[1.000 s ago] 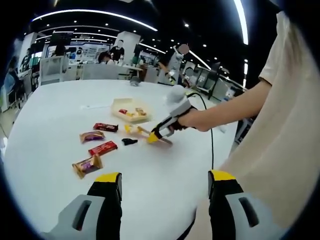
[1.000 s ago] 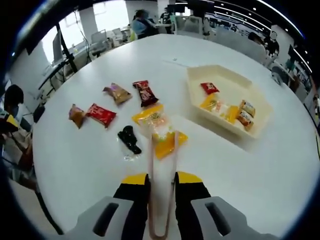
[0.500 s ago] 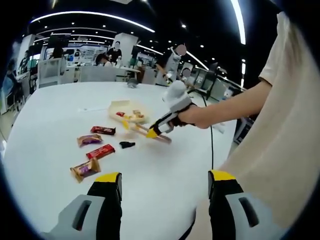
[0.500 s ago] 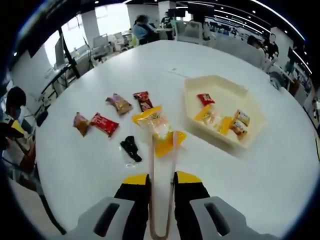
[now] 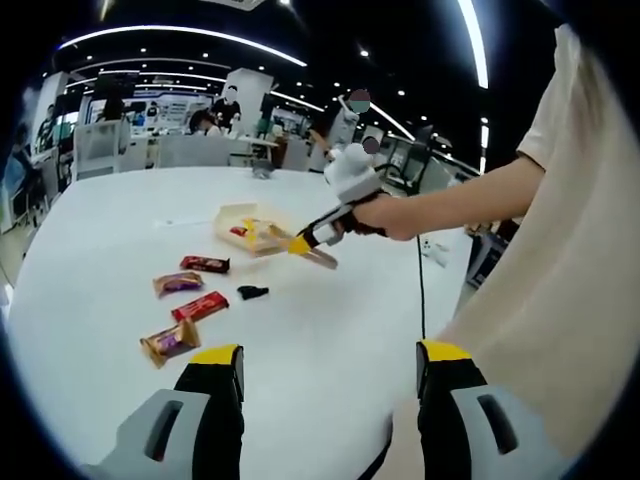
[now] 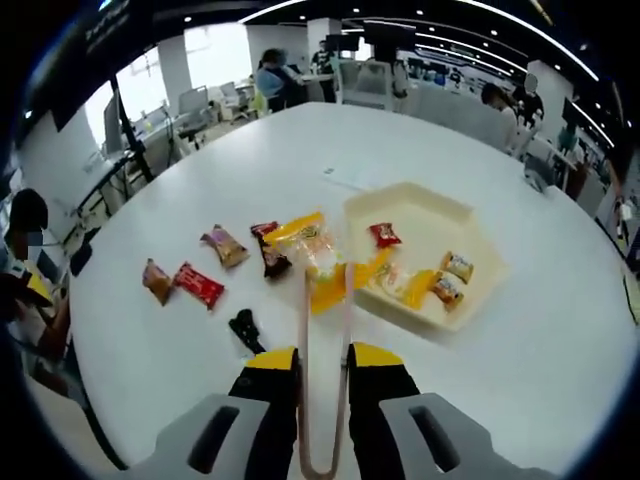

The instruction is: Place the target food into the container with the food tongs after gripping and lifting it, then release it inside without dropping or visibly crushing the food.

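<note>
Carrying a yellow snack packet (image 6: 318,250), pinched in tongs (image 6: 325,360) clamped by the right gripper (image 6: 322,375) fingers, above the counter (image 6: 520,360) beside the tray (image 6: 480,300); release pending; left gripper (image 5: 330,385) fingers wide, empty.

An open-plan office: rows of desks with monitors (image 6: 118,98), office chairs (image 6: 365,82), long ceiling light strips (image 5: 180,36) and seated people working surround the large white table (image 6: 520,340).
</note>
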### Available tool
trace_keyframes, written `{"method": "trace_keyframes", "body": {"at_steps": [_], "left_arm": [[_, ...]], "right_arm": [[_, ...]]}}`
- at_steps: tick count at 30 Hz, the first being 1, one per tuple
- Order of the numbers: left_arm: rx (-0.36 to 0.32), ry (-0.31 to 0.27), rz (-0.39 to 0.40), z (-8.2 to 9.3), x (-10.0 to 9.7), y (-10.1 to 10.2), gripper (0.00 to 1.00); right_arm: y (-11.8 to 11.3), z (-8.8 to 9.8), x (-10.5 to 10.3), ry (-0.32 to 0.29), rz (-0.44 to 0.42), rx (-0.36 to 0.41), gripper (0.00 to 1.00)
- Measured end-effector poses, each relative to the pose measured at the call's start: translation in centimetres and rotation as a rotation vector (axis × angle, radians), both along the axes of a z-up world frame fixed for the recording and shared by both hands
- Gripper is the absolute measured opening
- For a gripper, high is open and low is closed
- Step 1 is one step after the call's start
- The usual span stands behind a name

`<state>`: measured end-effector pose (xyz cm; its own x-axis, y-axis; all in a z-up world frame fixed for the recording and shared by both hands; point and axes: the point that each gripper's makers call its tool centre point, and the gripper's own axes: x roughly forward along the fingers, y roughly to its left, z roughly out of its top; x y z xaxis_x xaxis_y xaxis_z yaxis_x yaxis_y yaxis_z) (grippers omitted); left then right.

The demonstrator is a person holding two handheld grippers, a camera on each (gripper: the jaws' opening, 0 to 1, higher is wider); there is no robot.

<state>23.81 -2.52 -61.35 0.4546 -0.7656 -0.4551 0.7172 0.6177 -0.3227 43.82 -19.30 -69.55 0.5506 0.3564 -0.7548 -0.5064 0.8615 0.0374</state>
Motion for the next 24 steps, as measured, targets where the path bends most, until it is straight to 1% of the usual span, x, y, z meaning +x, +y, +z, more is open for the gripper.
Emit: {"method": "trace_keyframes", "body": {"at_steps": [4,12,24], "left_arm": [[-0.001,-0.003,-0.003,0.1,0.0,-0.1,0.7],[-0.003,-0.01,-0.004,0.2,0.0,-0.1,0.7],[-0.003,-0.012,-0.002,0.2,0.0,0.0,0.7]], "right_arm": [[-0.4,1.0,0.8,-0.02,-0.013,0.004,0.17],[-1.3,2.3,2.2,-0.047,-0.018,-0.006,0.17],[-2.1,3.6,4.2,-0.071,-0.027,-0.007,0.18]]}}
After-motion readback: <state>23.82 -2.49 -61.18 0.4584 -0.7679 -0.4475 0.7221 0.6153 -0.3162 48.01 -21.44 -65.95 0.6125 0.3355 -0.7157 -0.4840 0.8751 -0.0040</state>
